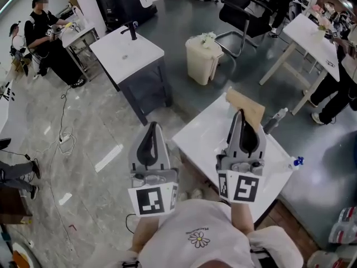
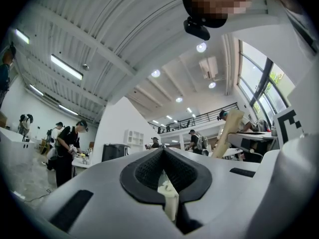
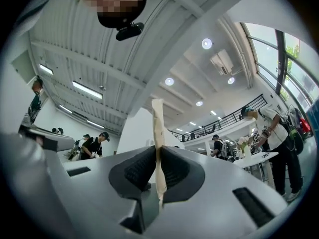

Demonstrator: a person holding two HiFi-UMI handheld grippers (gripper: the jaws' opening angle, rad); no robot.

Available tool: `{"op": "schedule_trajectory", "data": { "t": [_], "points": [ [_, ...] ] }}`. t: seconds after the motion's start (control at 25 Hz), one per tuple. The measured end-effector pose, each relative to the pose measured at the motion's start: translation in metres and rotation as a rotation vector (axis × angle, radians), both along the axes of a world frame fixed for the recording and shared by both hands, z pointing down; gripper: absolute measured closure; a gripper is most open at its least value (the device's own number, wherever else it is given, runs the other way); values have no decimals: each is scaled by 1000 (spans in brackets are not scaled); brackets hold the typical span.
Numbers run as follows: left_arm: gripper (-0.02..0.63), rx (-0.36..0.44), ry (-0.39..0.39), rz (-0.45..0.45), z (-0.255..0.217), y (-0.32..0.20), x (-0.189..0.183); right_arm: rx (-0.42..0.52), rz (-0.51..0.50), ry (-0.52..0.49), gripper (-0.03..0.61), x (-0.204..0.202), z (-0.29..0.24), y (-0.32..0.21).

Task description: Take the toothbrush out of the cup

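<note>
My right gripper (image 1: pixel 241 114) is raised over the white table (image 1: pixel 201 135) and is shut on a flat tan paper-like packet (image 1: pixel 247 104). In the right gripper view the packet (image 3: pixel 158 126) stands edge-on, pinched between the dark pads and sticking up past them. The same packet (image 2: pixel 228 131) shows at the right of the left gripper view. My left gripper (image 1: pixel 152 126) is held up beside the table's left corner, over the floor. Its jaws (image 2: pixel 163 152) meet at the tips with nothing between them. No cup is in view.
A pale slim bottle-like thing (image 1: pixel 276 120) and a small blue-capped item (image 1: pixel 296 162) lie on the table's right side. Beyond stand a cream bin (image 1: pixel 203 59), a white-topped stand with a black tap (image 1: pixel 126 51), an office chair (image 1: pixel 241 11) and people at desks.
</note>
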State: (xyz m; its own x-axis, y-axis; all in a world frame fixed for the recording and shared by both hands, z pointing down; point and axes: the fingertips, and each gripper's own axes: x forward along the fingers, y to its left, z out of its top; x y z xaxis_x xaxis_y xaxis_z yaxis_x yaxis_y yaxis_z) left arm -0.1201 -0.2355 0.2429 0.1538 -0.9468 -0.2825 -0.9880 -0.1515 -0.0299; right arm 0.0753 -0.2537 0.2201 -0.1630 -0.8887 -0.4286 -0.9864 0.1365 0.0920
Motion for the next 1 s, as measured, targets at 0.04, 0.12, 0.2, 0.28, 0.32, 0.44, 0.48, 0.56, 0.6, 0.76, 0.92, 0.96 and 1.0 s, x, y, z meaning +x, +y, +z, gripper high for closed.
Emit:
{"op": "schedule_trajectory", "data": {
  "t": [0.04,0.12,0.2,0.28,0.32,0.44,0.48,0.56,0.6,0.76,0.92,0.96,1.0],
  "points": [
    [598,-3,10,1,0,1,0,7,-11,2,546,-3,3,5],
    [598,-2,15,0,-1,3,-1,3,-21,0,546,-6,11,11],
    [598,5,11,-5,-1,4,-2,-13,-27,-6,546,-8,18,15],
    [598,16,-1,-8,-2,5,-4,-24,-32,1,546,-10,24,16],
    [598,13,4,-10,-2,6,-4,-27,-32,9,546,-11,26,16],
    [598,1,15,-12,2,8,-4,-38,-31,15,546,-11,31,18],
    [598,0,14,-12,3,9,-4,-42,-33,12,546,-11,32,18],
    [598,0,16,-12,3,10,-4,-48,-35,13,546,-12,33,19],
    [598,2,19,-13,3,10,-4,-48,-34,15,546,-12,33,19],
    [598,6,20,-11,2,11,-5,-47,-32,7,546,-12,31,21],
    [598,2,22,-11,3,11,-4,-47,-34,5,547,-11,31,22],
    [598,2,22,-11,3,11,-3,-48,-35,6,547,-11,31,22],
    [598,3,22,-11,3,11,-3,-48,-35,6,546,-10,31,22]
  ]
}}
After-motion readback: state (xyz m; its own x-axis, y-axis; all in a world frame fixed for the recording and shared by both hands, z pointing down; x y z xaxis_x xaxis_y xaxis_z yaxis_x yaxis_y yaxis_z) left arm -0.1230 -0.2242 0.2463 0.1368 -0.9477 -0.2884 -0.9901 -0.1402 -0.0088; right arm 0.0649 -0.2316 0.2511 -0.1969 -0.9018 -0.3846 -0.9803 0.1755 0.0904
